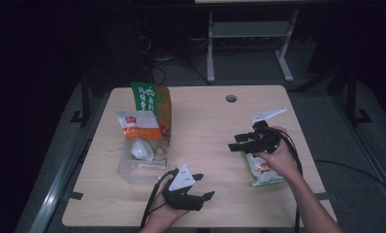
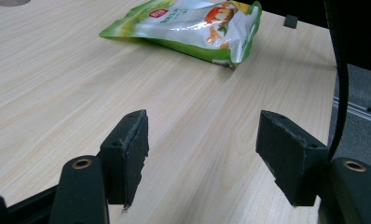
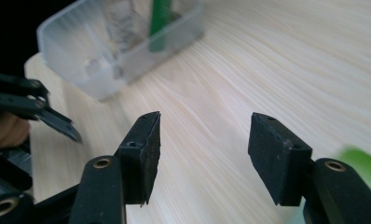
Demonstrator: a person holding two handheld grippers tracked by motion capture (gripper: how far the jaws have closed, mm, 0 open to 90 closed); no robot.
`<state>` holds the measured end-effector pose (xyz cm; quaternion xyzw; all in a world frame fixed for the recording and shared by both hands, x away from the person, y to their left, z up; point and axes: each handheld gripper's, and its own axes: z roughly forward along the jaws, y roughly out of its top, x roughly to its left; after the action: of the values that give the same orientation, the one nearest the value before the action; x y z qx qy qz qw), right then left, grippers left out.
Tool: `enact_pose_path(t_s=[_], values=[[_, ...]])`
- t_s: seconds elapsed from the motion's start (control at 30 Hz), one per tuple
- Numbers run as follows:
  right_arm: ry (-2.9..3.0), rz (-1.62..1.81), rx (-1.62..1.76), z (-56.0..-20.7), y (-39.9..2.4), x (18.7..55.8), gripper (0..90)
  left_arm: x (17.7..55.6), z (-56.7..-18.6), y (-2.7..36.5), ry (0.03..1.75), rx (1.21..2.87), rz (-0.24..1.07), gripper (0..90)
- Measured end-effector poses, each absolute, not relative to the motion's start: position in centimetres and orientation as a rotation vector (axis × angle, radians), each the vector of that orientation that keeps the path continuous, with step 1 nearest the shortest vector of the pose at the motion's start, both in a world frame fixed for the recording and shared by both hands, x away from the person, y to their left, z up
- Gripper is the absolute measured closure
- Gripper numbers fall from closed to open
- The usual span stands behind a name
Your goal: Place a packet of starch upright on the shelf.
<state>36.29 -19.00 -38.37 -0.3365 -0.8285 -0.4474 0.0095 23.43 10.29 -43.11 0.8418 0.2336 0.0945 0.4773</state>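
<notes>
1. Right of centre in the high view, my right tongs (image 1: 235, 143) hang above the worktop (image 1: 205, 126), spread wide with nothing between the pads; the green snack pouch (image 1: 264, 174) lies flat just below them, partly under my hand.
2. Low and central in that view, my left tongs (image 1: 204, 187) rest near the worktop's front edge, also spread and empty. I judge they wait there so as not to crowd the other hand.
3. Seen from the left gripper view, the pouch (image 2: 193, 25) sits at the top of the frame, free of any grip, its printed face up.
4. At centre left, the clear plastic box (image 1: 141, 167) already holds several packets standing upright, probably leaned so that more fit.
5. My guess: the pouch goes into that box next, and the right tongs must come back down onto it first.
</notes>
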Motion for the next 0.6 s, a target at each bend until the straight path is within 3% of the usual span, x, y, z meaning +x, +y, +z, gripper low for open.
enact_pose_path(t_s=[0.23, 0.6], values=[[-2.570, -1.332, -1.251, -40.0, -24.1, 35.7, 42.5, 23.5, -43.3, 10.0, 0.578, 2.051, 0.218, 33.6], [-2.573, -1.226, -1.419, -42.1, -28.6, 33.4, 45.4, 23.6, -43.4, 9.9, 0.585, 2.047, 0.211, 33.5]])
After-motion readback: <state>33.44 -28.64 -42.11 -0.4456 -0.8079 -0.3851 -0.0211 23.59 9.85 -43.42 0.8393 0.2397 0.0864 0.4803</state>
